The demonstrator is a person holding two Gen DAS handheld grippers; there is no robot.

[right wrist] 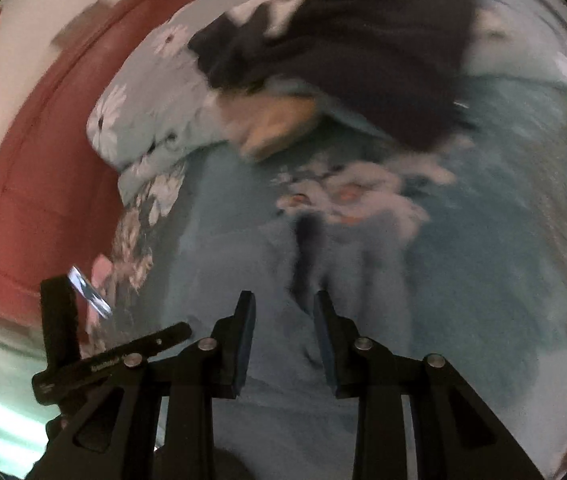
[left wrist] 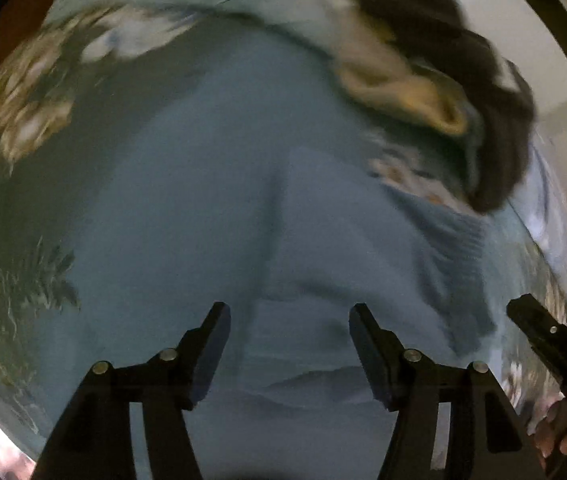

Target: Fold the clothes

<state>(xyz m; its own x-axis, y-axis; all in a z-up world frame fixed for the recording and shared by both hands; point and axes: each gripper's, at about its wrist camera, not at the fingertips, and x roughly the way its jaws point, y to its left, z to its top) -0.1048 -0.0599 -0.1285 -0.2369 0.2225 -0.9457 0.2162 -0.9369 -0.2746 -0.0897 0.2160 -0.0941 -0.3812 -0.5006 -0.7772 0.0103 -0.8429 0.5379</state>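
Observation:
A light blue knitted sweater (left wrist: 223,200) lies spread on the floral bedcover, with a ribbed hem or cuff at its right (left wrist: 455,240). It also shows in the right wrist view (right wrist: 267,288), bunched into folds. My left gripper (left wrist: 289,310) is open just above the sweater and holds nothing. My right gripper (right wrist: 283,298) is open, narrower, over a fold of the sweater; it holds nothing. The right gripper shows at the right edge of the left wrist view (left wrist: 543,336). Both views are blurred by motion.
A pile of dark clothes (right wrist: 363,40) and a tan garment (right wrist: 279,120) lie at the far side of the bed. The floral bedcover (right wrist: 143,200) ends at the left, beside a red-brown cabinet (right wrist: 35,184). The left gripper's body (right wrist: 95,344) is at lower left.

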